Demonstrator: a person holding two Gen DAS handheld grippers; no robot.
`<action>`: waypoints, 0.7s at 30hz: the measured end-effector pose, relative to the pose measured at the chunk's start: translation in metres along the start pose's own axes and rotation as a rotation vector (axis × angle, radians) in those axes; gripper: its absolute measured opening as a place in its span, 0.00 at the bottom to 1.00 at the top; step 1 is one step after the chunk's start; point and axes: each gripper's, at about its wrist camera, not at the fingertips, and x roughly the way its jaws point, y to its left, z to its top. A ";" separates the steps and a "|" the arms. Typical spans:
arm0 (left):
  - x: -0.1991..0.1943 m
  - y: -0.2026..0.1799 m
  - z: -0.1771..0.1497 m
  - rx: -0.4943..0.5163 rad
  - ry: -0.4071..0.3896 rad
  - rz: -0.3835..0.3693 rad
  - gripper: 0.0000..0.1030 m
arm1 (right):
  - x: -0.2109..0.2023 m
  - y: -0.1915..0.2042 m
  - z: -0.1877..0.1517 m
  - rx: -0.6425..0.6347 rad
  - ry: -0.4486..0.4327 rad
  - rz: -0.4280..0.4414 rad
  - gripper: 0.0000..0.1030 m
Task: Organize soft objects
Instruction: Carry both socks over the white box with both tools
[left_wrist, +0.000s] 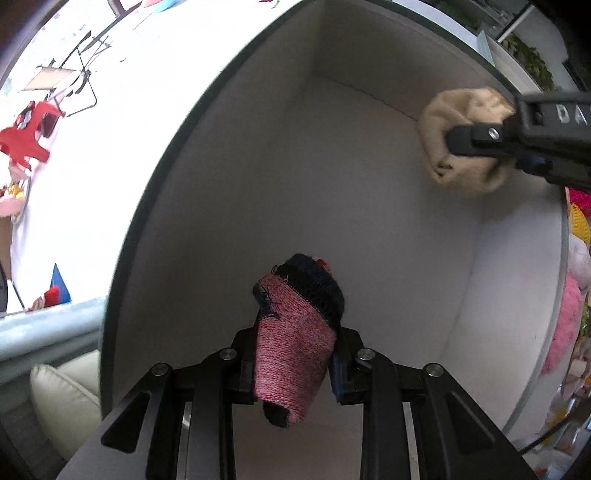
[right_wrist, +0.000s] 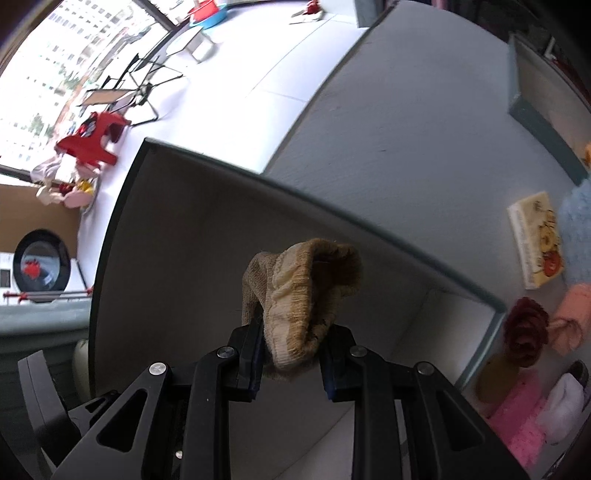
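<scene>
My left gripper is shut on a rolled pink knit sock with a dark navy cuff and holds it over the inside of a white box. My right gripper is shut on a bunched tan sock and holds it over the same box. In the left wrist view the right gripper and the tan sock show at the box's upper right rim. The box's inside shows nothing else.
The box stands on a grey table. Right of the box lie soft things: a dark red knit rose, pink fluffy items, a white sock and a small picture book. A red stool stands on the floor beyond.
</scene>
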 end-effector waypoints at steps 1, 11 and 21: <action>0.000 -0.001 0.003 0.013 -0.009 0.012 0.28 | -0.002 -0.004 0.000 0.018 -0.007 -0.007 0.27; -0.004 -0.012 0.018 0.054 -0.052 0.018 0.28 | -0.016 -0.046 -0.023 0.192 -0.010 -0.066 0.27; -0.020 -0.042 -0.004 0.067 -0.048 0.010 0.28 | -0.012 -0.024 -0.031 0.054 -0.011 -0.116 0.27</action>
